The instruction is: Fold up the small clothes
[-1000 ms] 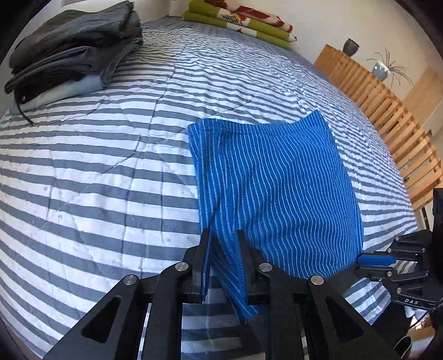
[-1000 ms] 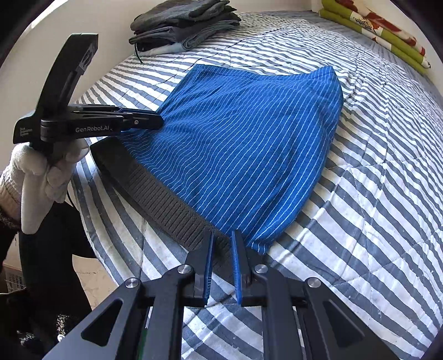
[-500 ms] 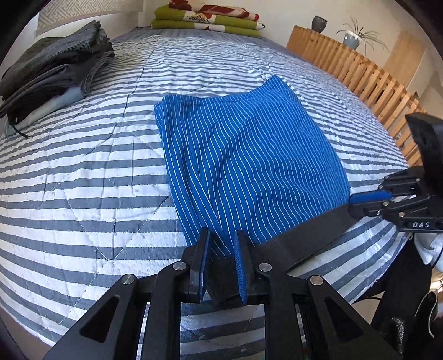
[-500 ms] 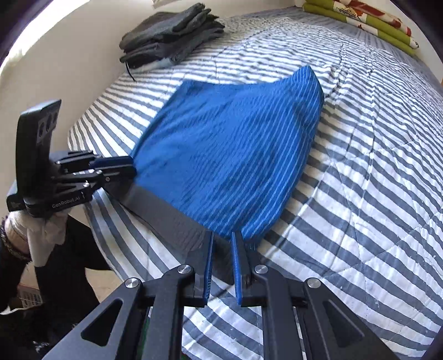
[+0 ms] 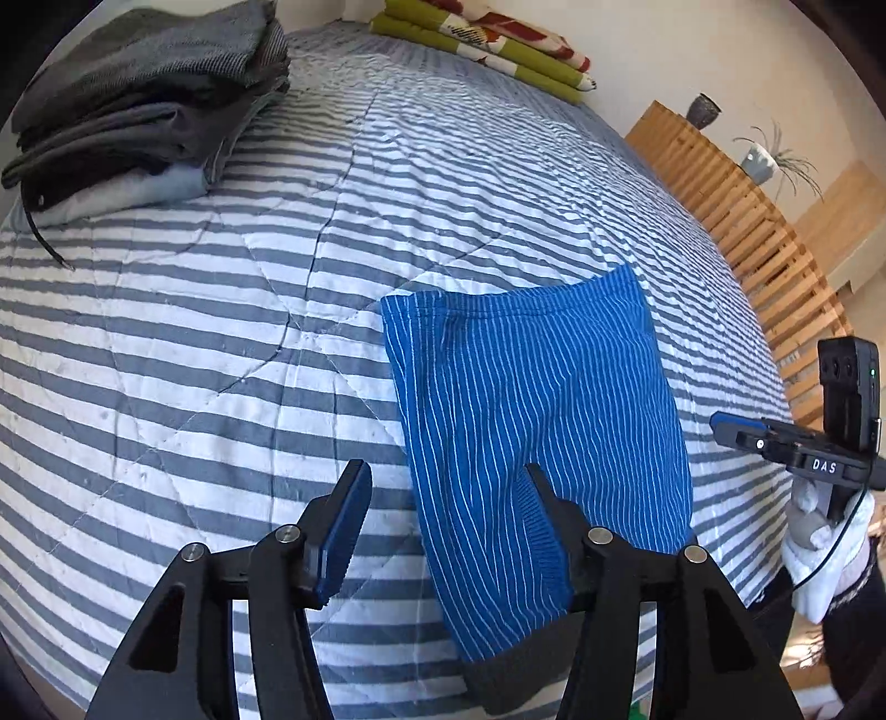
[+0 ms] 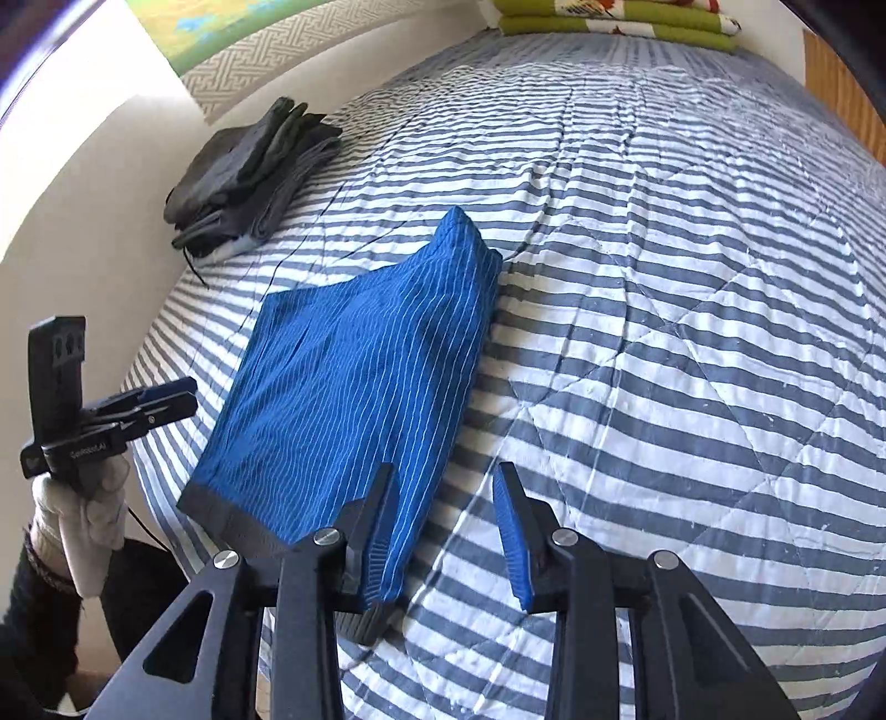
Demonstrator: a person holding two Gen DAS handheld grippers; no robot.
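Blue shorts (image 5: 531, 399) with thin white stripes lie flat on the striped quilt, their dark grey waistband (image 6: 232, 520) at the bed's near edge. My left gripper (image 5: 443, 520) is open above the waistband end, and the cloth passes under its right finger (image 5: 545, 509). My right gripper (image 6: 448, 520) is open too; its left finger (image 6: 382, 509) hangs over the shorts' right edge and its other finger is over bare quilt. Each view shows the other gripper off to one side: the right gripper (image 5: 742, 435) and the left gripper (image 6: 166, 401), both in white-gloved hands.
A stack of folded dark clothes (image 5: 138, 99) sits at the bed's far left corner. Folded green and red blankets (image 5: 487, 44) lie at the head. A wooden slatted rail (image 5: 747, 221) runs along the right side. Striped quilt (image 5: 221, 332) lies bare to the left of the shorts.
Both grippers were shut on the waistband and have opened and let it go. The shorts now rest slack on the quilt, and the waistband is no longer stretched between the grippers.
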